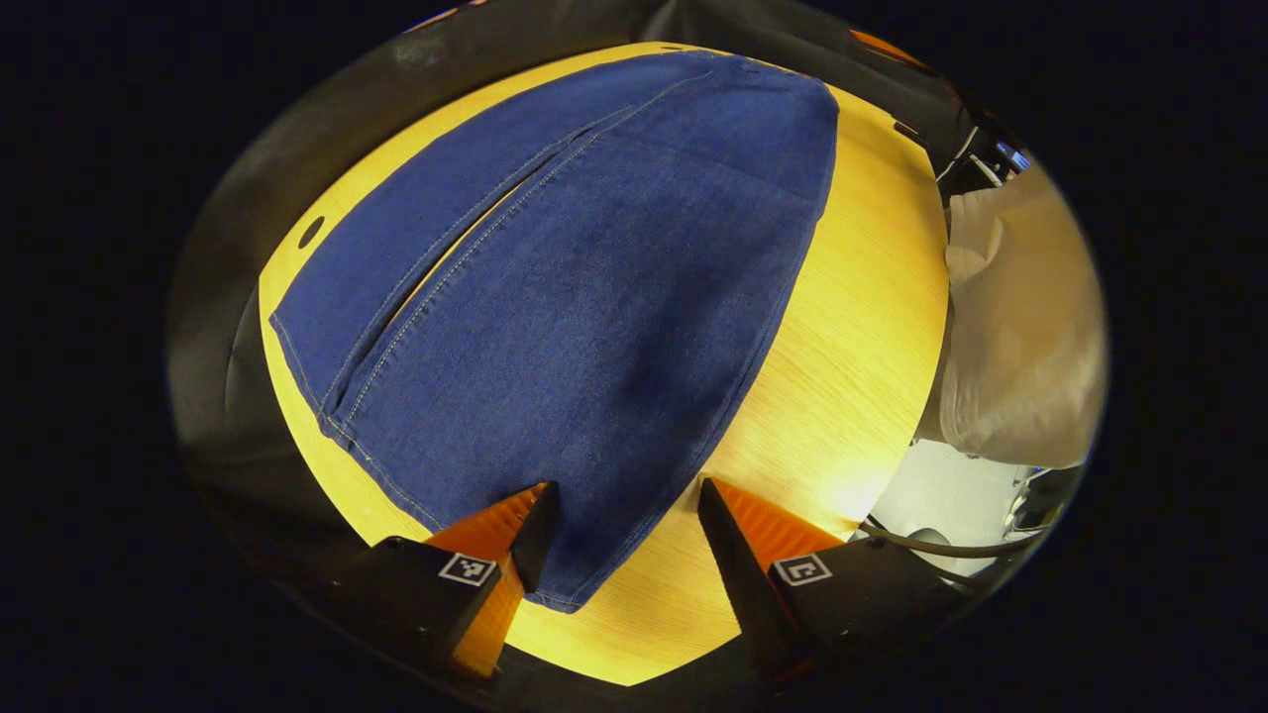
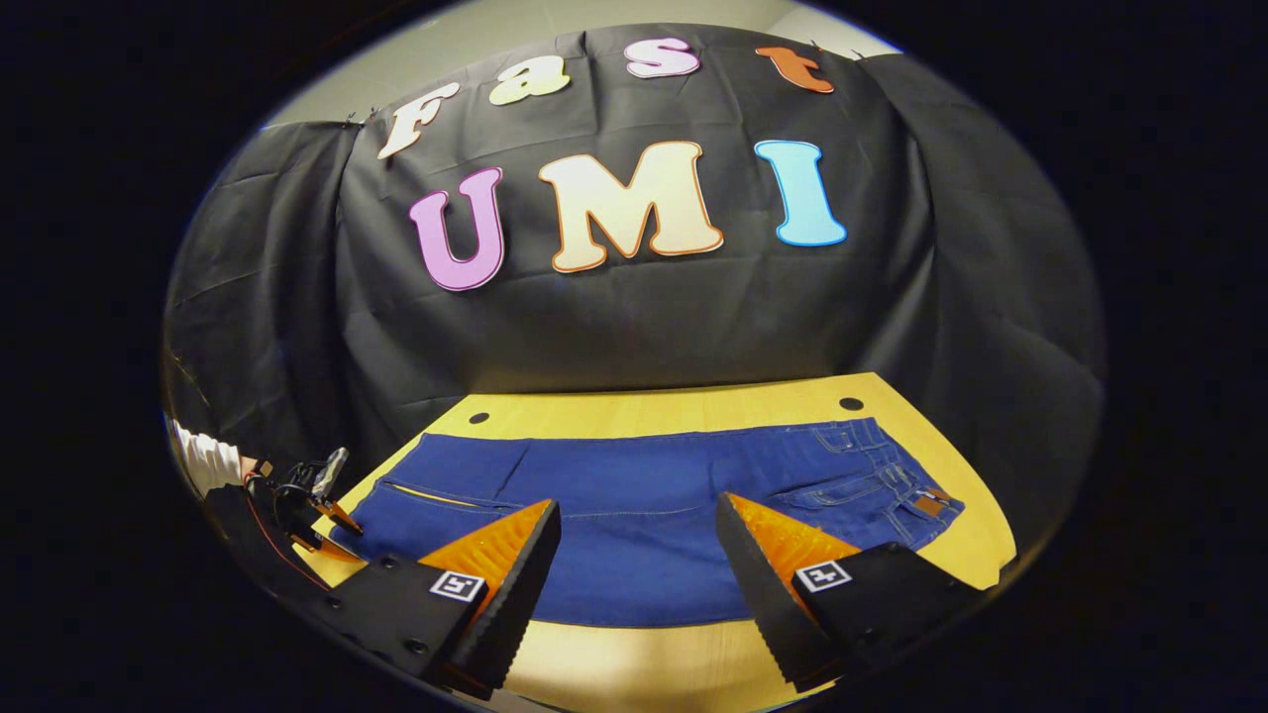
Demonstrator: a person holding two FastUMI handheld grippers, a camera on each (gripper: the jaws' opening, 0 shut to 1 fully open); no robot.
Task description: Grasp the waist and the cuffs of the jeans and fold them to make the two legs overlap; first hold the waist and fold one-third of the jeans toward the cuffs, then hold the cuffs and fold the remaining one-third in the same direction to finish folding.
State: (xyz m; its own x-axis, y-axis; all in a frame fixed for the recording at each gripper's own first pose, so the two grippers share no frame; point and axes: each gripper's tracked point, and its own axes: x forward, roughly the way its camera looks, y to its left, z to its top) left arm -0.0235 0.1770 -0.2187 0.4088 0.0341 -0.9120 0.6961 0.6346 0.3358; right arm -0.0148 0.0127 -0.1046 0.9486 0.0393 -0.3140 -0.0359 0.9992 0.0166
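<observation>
The jeans (image 1: 584,297) lie flat on the wooden table (image 1: 852,396), both legs spread side by side with a narrow gap of tabletop between them.

Left gripper view: your left gripper (image 1: 626,525) sits low over the cuff end of the jeans. Its fingers stand apart, with nothing clamped between them. One finger overlaps the hem of the nearer leg; the other is over bare table just beside that hem. Whether either finger touches the denim cannot be told. Beyond the table edge that runs along the nearer leg, a person's light-coloured garment (image 1: 1020,327) is visible.

Right gripper view: your right gripper (image 2: 639,555) faces the long side of the jeans (image 2: 644,505), near the middle of their length. Its fingers stand apart and hold nothing. The waist (image 2: 892,475), with pockets and a belt patch, lies at one end of the jeans. At the opposite end, by the cuffs, the other gripper (image 2: 312,495) appears farther off, held by a hand in a white sleeve (image 2: 203,460).
</observation>
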